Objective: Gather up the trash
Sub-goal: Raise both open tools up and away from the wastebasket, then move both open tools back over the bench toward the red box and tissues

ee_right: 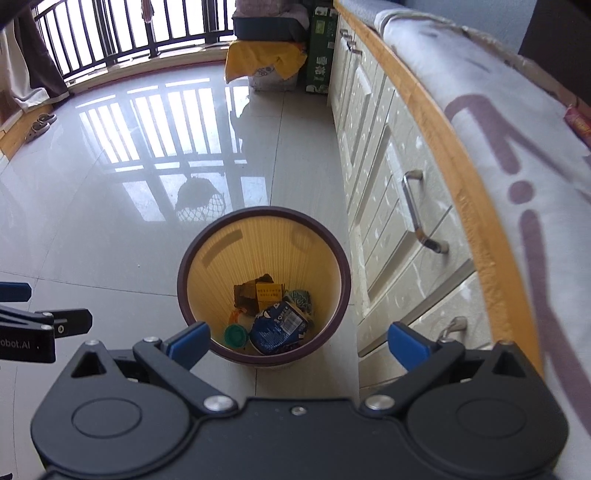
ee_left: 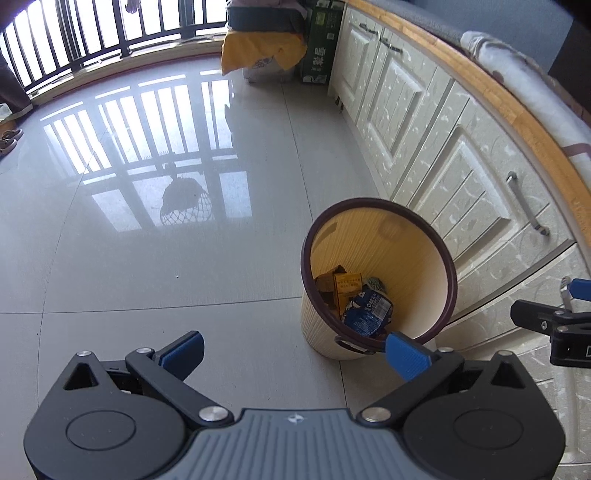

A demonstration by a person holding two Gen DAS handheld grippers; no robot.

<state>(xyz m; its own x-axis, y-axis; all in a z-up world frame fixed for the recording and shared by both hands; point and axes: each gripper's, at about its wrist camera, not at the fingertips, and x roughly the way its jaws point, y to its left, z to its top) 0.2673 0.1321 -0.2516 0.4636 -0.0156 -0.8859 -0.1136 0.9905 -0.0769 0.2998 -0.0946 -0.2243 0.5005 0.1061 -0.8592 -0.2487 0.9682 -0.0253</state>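
Trash is seen gathered at the bottom of a round cream plastic waste bin with a dark brown rim, which stands on the glossy grey tiled floor just beside a run of cream panelled cabinets. Inside the bin, a crumpled blue snack wrapper, a small yellow cardboard box, a green round cap, a brown scrap of card and a teal patterned wrapper are shown lying together.

Above the bin, the right gripper is held with its blue-padded jaws spread wide and nothing between them, the bin's mouth being framed directly beneath. The left gripper is likewise shown fully spread and empty, positioned over the floor to the left of the bin, with one blue pad overlapping the bin's near rim in the left wrist view.

The cabinets are fitted with curved metal handles and topped by a light wooden edge, over which a white cloth with maroon markings is draped. At the far end of the room, a yellow cloth is laid over a box beside a green carton, and a dark metal railing is reflected in the floor. A pair of sandals is left near the railing.
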